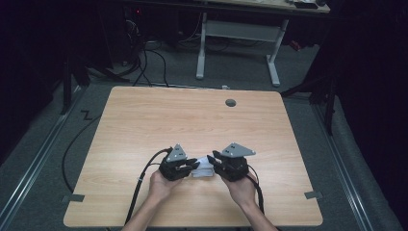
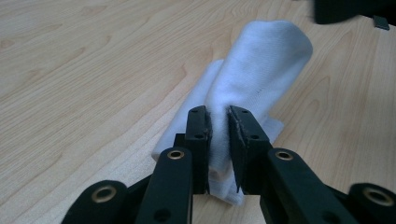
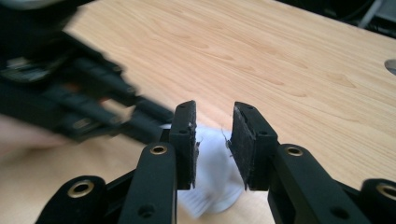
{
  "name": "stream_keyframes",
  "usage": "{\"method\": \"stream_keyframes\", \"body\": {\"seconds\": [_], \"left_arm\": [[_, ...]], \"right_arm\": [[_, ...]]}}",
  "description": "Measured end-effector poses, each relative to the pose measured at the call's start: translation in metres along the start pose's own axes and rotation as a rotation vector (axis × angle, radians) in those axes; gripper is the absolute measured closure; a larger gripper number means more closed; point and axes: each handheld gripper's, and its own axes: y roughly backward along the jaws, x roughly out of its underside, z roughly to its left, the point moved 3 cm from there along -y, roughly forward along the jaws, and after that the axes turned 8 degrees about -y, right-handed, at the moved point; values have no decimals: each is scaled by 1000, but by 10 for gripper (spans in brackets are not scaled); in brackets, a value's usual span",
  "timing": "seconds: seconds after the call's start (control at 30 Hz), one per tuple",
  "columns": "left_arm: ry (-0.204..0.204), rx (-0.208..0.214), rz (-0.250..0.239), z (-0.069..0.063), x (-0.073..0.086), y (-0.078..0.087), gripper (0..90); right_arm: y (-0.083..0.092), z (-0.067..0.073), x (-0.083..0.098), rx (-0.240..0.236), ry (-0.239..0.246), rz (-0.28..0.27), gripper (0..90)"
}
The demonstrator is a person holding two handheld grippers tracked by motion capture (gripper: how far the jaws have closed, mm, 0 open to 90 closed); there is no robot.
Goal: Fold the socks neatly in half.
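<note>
Pinching the white cloth [image 2: 252,79] near the desk's [image 1: 144,120] front edge, left tool [image 2: 218,122] holds; right tool [image 3: 214,122] stands spread above it — the roll may unfurl if the lone pinch slips.

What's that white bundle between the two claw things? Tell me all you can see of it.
The white cloth looks like soft knitted fabric, perhaps a sock or small towel, folded or rolled into a thick bundle. It lies on the wooden table, near the person's edge. The left gripper pinches one end, its pads pressing into the fabric, so a rounded fold rises beyond them. The right gripper stands over the other end, pads apart and not pressing it.
</note>
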Motion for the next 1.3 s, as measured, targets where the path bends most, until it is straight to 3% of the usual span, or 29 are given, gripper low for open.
{"method": "stream_keyframes", "body": {"seconds": [0.3, 0.7, 0.9, 1.03, 1.17, 1.23, 1.3], "left_arm": [[14, -13, 2, -1, 2, 0, 768], [26, -4, 32, -2, 2, 1, 693], [76, 12, 14, -1, 2, 5, 540], [102, 18, -38, -1, -4, 14, 496], [141, -6, -82, 1, -10, 22, 485], [167, -27, -75, 4, -11, 21, 485], [163, -42, -59, 3, -12, 18, 487]], "right_arm": [[-28, -12, -1, 17, -39, 73, 702], [-30, -8, 15, 6, -42, 108, 696], [-29, -6, 21, 10, -35, 111, 687], [-27, -6, 25, 14, -34, 108, 683], [-25, -4, 27, 18, -28, 103, 680], [-24, -3, 27, 21, -17, 99, 677], [-23, -1, 28, 21, -11, 98, 675]]}}
